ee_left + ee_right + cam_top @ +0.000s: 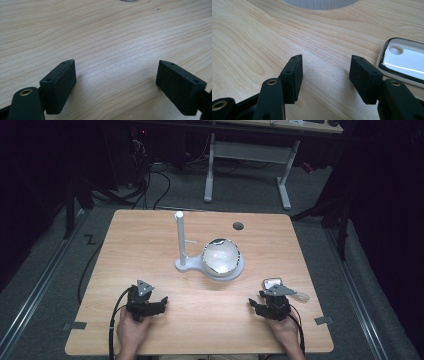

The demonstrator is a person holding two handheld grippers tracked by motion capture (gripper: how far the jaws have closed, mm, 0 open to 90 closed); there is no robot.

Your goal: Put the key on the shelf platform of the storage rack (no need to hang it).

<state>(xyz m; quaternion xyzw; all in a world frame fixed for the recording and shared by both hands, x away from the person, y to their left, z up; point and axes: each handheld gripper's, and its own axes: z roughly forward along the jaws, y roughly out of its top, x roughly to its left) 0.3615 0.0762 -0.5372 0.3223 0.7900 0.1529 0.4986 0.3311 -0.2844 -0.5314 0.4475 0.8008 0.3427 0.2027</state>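
Observation:
A shiny metal bowl (221, 255) rests on a round white base (235, 271) with an upright white post (180, 237), at the middle of the wooden table (150, 235). A small chrome-edged white piece (272, 282) lies by my right hand; in the right gripper view the chrome-edged piece (404, 60) sits just right of the jaws. My left gripper (162, 301) lies near the front left, open over bare wood (116, 65). My right gripper (253, 304) lies near the front right, open, nothing between its jaws (325, 62). The white base's edge (322, 3) lies ahead of it.
A dark round hole (238, 225) marks the table's far right part. Grey tape tabs (75, 325) stick to the front corners. Beyond the table stands a white-legged desk (250, 155), with cables (150, 185) on the floor.

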